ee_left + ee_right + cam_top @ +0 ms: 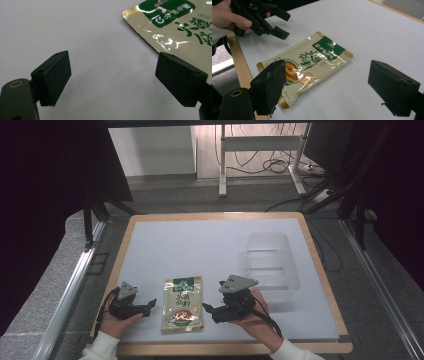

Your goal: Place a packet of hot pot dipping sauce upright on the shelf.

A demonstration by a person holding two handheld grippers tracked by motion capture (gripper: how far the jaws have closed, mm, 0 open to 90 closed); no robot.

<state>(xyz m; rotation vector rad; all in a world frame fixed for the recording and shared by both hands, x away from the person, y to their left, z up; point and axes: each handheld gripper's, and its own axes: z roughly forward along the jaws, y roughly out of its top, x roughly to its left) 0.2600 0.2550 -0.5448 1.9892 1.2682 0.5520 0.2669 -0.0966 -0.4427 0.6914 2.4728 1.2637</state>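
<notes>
1. The sauce pouch (182,305) lay flat near the worktop's (200,245) front edge, between my claws.
2. I held the left claw (150,306) and the right claw (206,309) wide open and empty, flanking it for a two-sided pickup.

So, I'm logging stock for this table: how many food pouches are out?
1. The pouch lies flat near the table's front edge, between the left gripper and right gripper. The clear container to the right looks empty, though its walls blur things.

A lab: framed test table (320,270), black curtains (45,195), loose floor cables (272,166).
</notes>
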